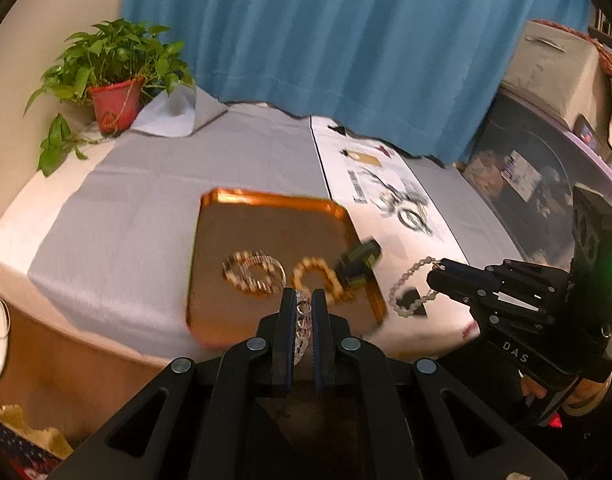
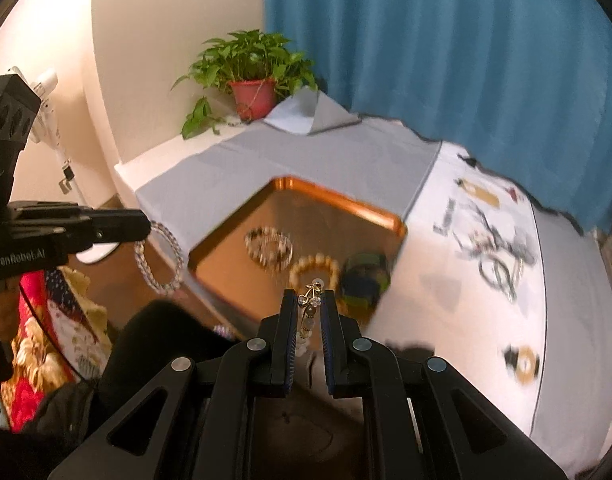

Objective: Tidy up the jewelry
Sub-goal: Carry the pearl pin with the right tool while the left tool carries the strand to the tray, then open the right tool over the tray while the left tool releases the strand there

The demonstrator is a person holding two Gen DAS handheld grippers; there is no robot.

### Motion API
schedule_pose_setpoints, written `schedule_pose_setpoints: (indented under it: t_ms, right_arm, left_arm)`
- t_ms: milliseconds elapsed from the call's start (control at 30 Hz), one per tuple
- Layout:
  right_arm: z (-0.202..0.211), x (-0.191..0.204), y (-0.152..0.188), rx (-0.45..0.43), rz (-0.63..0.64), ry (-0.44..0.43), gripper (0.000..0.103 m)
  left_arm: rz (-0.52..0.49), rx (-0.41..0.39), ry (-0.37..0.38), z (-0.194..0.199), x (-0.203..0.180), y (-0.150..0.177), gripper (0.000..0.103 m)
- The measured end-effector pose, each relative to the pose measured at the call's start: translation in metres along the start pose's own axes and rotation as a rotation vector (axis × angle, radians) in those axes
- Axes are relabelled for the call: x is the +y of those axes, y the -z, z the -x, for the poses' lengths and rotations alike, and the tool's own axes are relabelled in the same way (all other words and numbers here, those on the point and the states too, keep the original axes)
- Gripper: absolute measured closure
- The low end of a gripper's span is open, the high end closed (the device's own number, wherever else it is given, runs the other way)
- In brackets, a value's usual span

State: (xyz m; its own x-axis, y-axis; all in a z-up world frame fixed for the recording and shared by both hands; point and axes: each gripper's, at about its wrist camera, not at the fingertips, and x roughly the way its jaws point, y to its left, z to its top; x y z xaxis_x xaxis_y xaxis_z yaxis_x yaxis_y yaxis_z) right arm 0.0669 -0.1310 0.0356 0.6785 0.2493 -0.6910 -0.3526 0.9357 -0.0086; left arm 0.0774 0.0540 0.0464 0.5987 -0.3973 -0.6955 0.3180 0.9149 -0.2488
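Observation:
A copper tray [image 1: 266,232] [image 2: 326,224] lies on the grey cloth. It holds a speckled bead bracelet [image 1: 254,272] [image 2: 268,246], an amber bead bracelet [image 1: 318,276] [image 2: 314,270] and a green-and-black piece [image 1: 358,260] [image 2: 364,276]. My left gripper [image 1: 304,294] [image 2: 146,226] hangs before the tray's near edge, shut on a clear bead bracelet [image 1: 303,320] [image 2: 181,260]. My right gripper [image 2: 310,294] [image 1: 436,270] is at the tray's near right corner. It is shut on a pale bead bracelet with a gold charm [image 2: 308,320] [image 1: 395,294].
More jewellery lies in a blurred pile [image 2: 494,256] [image 1: 406,208] on the white cloth right of the tray. A potted plant [image 1: 114,76] [image 2: 252,92] stands at the far left corner. A blue curtain [image 1: 346,40] hangs behind the table, and a dark bin [image 1: 526,184] stands to the right.

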Motion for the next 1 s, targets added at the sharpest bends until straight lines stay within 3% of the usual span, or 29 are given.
schedule_pose_setpoints:
  t_ms: [333, 633, 700, 767, 800, 833, 900, 1000]
  right_arm:
    - [-0.091, -0.032, -0.071, -0.006, -0.058, 0.009, 0.091]
    - [-0.164, -0.06, -0.08, 0.072, -0.093, 0.028, 0.091]
    - [-0.174, -0.063, -0.078, 0.094, -0.099, 0.032, 0.089]
    - [-0.184, -0.067, -0.076, 0.146, -0.11, 0.047, 0.087]
    - [-0.188, -0.068, -0.074, 0.174, -0.117, 0.057, 0.077]
    - [-0.188, -0.069, -0.071, 0.187, -0.121, 0.057, 0.061]
    - [-0.179, -0.069, -0.066, 0.175, -0.121, 0.061, 0.044]
    - [-0.154, -0.063, -0.055, 0.154, -0.086, 0.09, 0.039]
  left_arm:
    - [0.002, 0.007, -0.019, -0.08, 0.027, -0.069, 0.098]
    - [-0.003, 0.072, -0.042, -0.153, 0.041, -0.092, 0.098]
    - [-0.007, 0.08, -0.076, -0.165, 0.042, -0.094, 0.095]
    - [-0.013, 0.1, -0.113, -0.171, 0.04, -0.093, 0.069]
    - [-0.012, 0.098, -0.143, -0.171, 0.039, -0.091, 0.034]
    - [-0.01, 0.078, -0.18, -0.168, 0.038, -0.089, 0.01]
    - [-0.018, 0.024, -0.221, -0.159, 0.036, -0.084, 0.007]
    - [-0.043, 0.063, -0.278, -0.147, 0.033, -0.07, 0.007]
